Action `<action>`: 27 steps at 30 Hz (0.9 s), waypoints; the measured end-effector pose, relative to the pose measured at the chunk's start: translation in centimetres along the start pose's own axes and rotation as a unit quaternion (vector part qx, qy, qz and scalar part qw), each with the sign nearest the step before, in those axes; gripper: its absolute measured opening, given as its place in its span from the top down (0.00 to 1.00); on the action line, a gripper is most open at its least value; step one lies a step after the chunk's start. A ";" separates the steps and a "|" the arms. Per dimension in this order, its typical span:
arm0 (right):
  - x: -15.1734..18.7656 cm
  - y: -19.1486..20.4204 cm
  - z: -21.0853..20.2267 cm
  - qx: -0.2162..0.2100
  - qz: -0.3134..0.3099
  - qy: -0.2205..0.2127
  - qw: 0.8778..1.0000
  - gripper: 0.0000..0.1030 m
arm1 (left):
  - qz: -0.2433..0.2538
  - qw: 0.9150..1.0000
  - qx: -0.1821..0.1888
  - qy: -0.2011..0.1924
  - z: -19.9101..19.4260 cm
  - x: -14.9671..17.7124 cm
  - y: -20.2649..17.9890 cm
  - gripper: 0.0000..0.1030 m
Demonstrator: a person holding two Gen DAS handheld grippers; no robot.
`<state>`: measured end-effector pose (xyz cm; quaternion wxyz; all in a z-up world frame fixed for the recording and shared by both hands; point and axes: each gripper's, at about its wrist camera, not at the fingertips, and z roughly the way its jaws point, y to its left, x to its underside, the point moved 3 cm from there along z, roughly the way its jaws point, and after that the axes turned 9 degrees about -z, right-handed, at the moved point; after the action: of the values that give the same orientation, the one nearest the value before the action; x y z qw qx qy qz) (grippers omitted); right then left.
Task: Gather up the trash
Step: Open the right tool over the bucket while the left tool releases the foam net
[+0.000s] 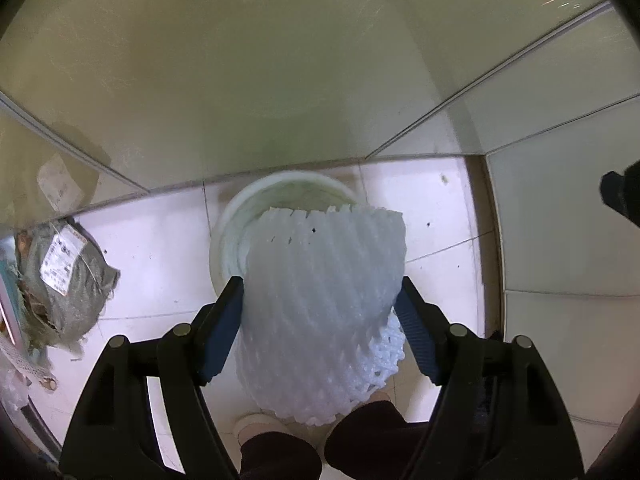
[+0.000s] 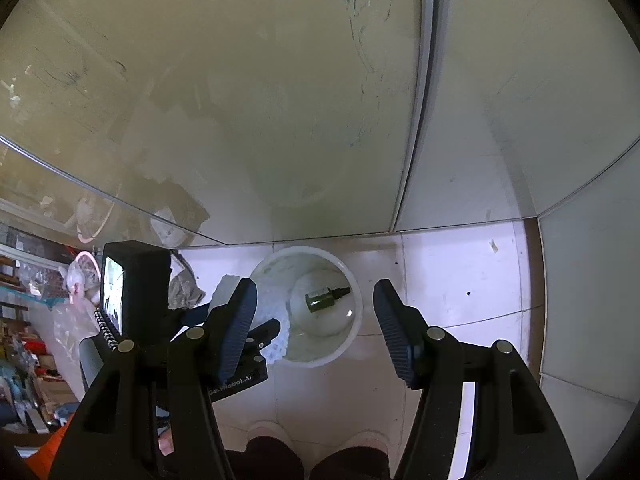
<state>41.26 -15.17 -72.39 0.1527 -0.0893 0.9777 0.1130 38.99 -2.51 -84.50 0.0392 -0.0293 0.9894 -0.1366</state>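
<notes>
Gripping white, netted foam sleeve (image 1: pixel 320 304), seemingly crumpled.

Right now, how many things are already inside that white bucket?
1 visible: a small dark bottle on the white bucket's floor. The foam net hangs above, possibly hiding more.

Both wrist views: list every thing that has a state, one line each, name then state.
left gripper: shut on the foam net, above the bucket.
right gripper: open, holding nothing.
foam net: squeezed between the pads, hanging over the bucket's mouth.
bucket: upright on the floor, uncovered.
small bottle: lying on its side inside the bucket.
grey bag: crumpled on the floor, labelled.
</notes>
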 end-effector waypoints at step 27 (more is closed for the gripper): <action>-1.1 -0.2 -6.3 0.015 0.007 0.012 1.000 0.44 | 0.003 0.998 -0.055 -0.038 -9.9 0.8 -1.5 0.25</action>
<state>40.63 -16.75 -66.26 0.1419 -0.0817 0.9816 0.0980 37.42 -1.31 -74.69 0.0757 -0.0335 0.9933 -0.0803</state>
